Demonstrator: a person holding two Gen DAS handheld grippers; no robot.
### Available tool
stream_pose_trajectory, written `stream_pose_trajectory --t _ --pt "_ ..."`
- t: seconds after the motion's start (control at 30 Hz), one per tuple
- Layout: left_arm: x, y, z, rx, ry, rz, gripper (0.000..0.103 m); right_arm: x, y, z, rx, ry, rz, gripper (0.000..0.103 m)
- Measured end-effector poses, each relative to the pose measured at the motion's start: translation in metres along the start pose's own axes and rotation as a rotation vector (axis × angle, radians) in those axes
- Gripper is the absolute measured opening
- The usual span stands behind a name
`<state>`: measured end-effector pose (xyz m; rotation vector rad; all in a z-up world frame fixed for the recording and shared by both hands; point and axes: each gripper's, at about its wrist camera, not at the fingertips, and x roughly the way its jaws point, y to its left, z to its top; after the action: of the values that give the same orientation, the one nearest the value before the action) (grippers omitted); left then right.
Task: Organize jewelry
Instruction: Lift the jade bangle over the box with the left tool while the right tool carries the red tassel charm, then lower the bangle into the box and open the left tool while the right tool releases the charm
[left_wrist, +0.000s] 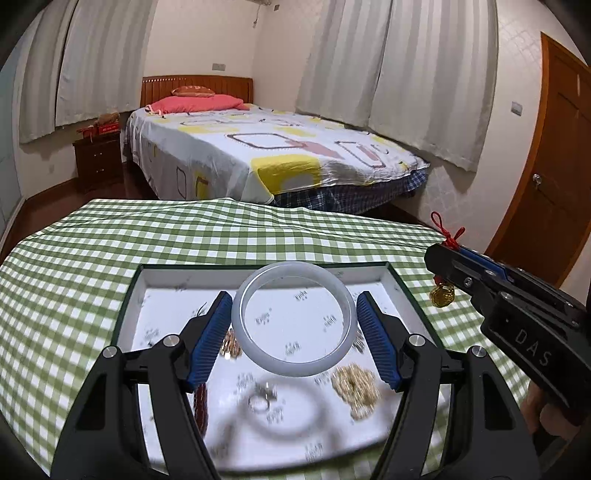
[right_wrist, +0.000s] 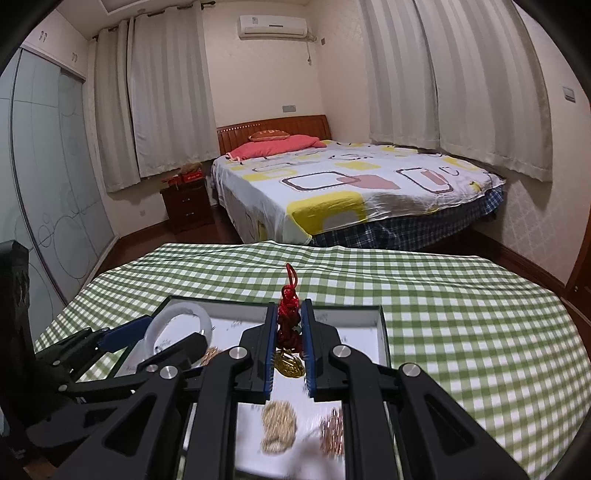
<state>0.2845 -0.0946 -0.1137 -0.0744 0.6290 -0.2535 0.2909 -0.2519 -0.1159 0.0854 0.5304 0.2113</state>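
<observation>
A pale white bangle (left_wrist: 292, 367) hangs above the tray, and my left gripper (left_wrist: 294, 296) is shut on it, one blue pad on each side. Its shadow falls on the tray floor below. The tray (left_wrist: 130, 295) is a white-lined box with a dark green rim. In it lie a gold chain pile (left_wrist: 354, 384), a silver ring (left_wrist: 260, 400) and dark red beads (left_wrist: 201, 402). My right gripper (right_wrist: 289, 303) is shut on a red knotted cord (right_wrist: 287, 317), with a gold pendant (right_wrist: 290, 365) dangling under it. From the left wrist it shows at the right (left_wrist: 443, 258), beside the tray.
A green-and-white checked cloth (right_wrist: 461, 332) covers the table, with bare cloth to the right of the tray. Beyond the far edge stand a bed (right_wrist: 351, 184) and a dark nightstand (right_wrist: 186, 206). A wooden door (left_wrist: 554, 166) is at the right.
</observation>
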Motion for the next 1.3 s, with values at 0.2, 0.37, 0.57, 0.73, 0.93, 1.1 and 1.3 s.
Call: stream_pose_trajectory --t 0.2,0.37,0.57,0.73,0.93,1.1,1.3 --pt "0.047 0.009 0.005 -0.031 0.096 0.018 0.068 0.043 -0.014 -0.001 0.023 0.081 0.007 0.013" --pt "0.077 0.014 0.007 -0.038 0.162 0.039 0.068 0.075 -0.027 -0.004 0.061 0.165 0.007 0.013" --pt "0.097 0.009 0.007 -0.018 0.214 0.054 0.068 0.096 -0.031 -0.007 0.066 0.25 -0.004 0.013" --pt "0.111 0.011 0.008 -0.017 0.268 0.068 0.068 0.109 -0.034 -0.009 0.062 0.31 -0.002 0.013" --pt "0.121 0.014 0.007 -0.029 0.312 0.071 0.068 0.121 -0.039 -0.013 0.077 0.36 0.002 0.014" --pt "0.128 0.017 0.006 -0.034 0.341 0.077 0.068 0.127 -0.038 -0.017 0.075 0.39 0.007 0.014" --pt "0.136 0.018 0.006 -0.043 0.374 0.067 0.068 0.131 -0.038 -0.016 0.079 0.401 0.004 0.014"
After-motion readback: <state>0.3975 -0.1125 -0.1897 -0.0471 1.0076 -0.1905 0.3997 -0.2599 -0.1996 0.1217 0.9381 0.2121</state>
